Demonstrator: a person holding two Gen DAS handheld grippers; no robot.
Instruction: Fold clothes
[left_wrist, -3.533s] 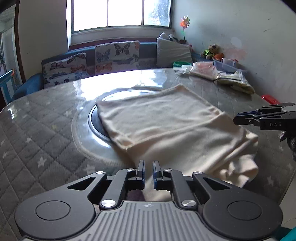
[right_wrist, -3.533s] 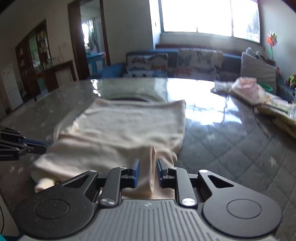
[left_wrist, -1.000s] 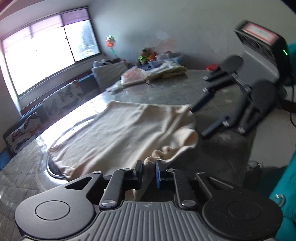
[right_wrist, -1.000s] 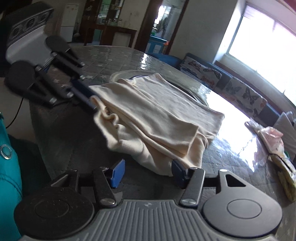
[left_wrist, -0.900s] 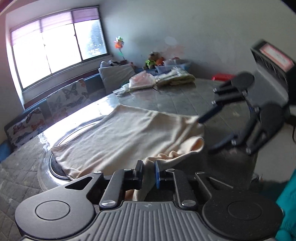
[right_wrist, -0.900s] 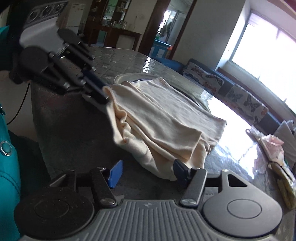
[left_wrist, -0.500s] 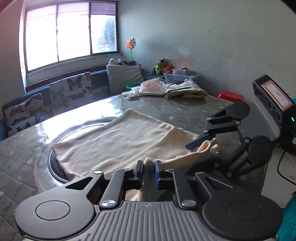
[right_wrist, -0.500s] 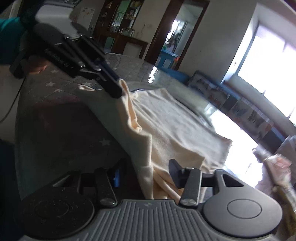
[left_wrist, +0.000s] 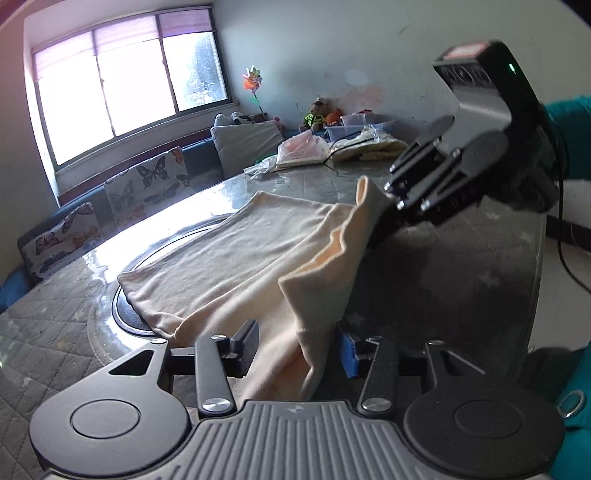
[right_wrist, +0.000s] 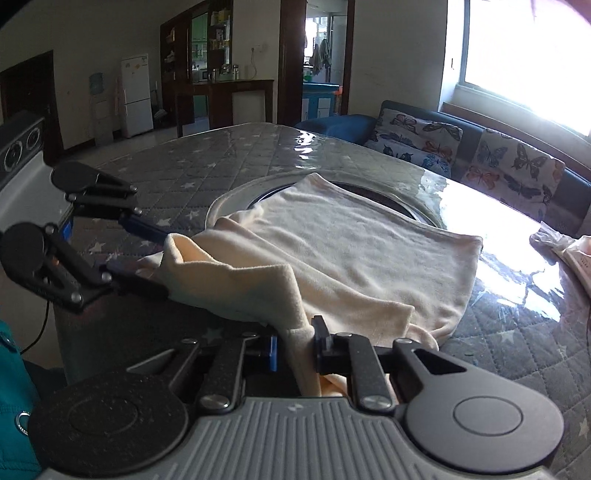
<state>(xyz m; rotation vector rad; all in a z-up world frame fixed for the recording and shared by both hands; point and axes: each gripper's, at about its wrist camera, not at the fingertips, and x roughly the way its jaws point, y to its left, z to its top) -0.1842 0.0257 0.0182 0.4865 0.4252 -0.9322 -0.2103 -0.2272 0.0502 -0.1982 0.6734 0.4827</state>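
Cream garment lies on the round quilted table, its near edge now lifted in a raised fold strung between the two tongs, where a second ago it sagged flat. Left gripper, earlier clamped, is opening with cloth loose between its jaws. Right gripper, earlier wide, is closing and pinches the fabric.

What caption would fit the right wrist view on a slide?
Right claw closing on the cream knit garment over the quilted grey table, left claw opening alongside.
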